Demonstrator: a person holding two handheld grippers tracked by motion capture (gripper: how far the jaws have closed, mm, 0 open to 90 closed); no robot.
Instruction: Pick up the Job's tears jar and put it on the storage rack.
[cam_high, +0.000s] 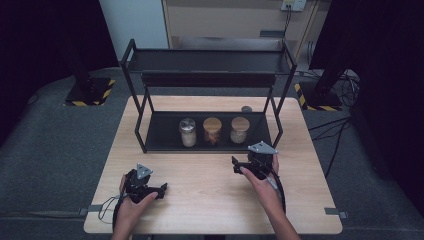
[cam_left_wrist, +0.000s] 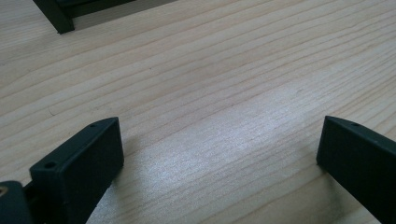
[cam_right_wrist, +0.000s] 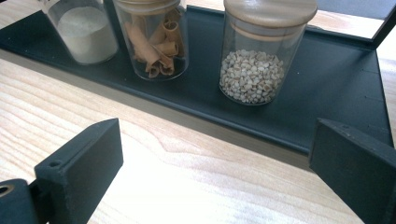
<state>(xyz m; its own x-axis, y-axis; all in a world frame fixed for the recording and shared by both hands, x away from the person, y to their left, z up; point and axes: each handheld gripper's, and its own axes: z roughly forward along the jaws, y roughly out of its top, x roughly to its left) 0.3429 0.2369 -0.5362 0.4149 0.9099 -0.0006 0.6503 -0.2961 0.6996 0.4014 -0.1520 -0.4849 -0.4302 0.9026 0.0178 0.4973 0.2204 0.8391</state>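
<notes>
Two hands at the near edge of a pale wooden table (cam_high: 210, 200) hold the left gripper (cam_high: 161, 190) and right gripper (cam_high: 235, 165), jaws apart and empty. Three jars (cam_high: 212, 131) stand beyond on the black rack's (cam_high: 160, 142) lower shelf; grey carpet (cam_high: 50, 160) surrounds the table.

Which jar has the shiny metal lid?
The jar of white powder, leftmost on the rack's bottom shelf. The curl-filled jar and the bead-filled jar have wooden lids.

Black rack (cam_high: 135, 95) on wooden table (cam_high: 210, 195)
</notes>
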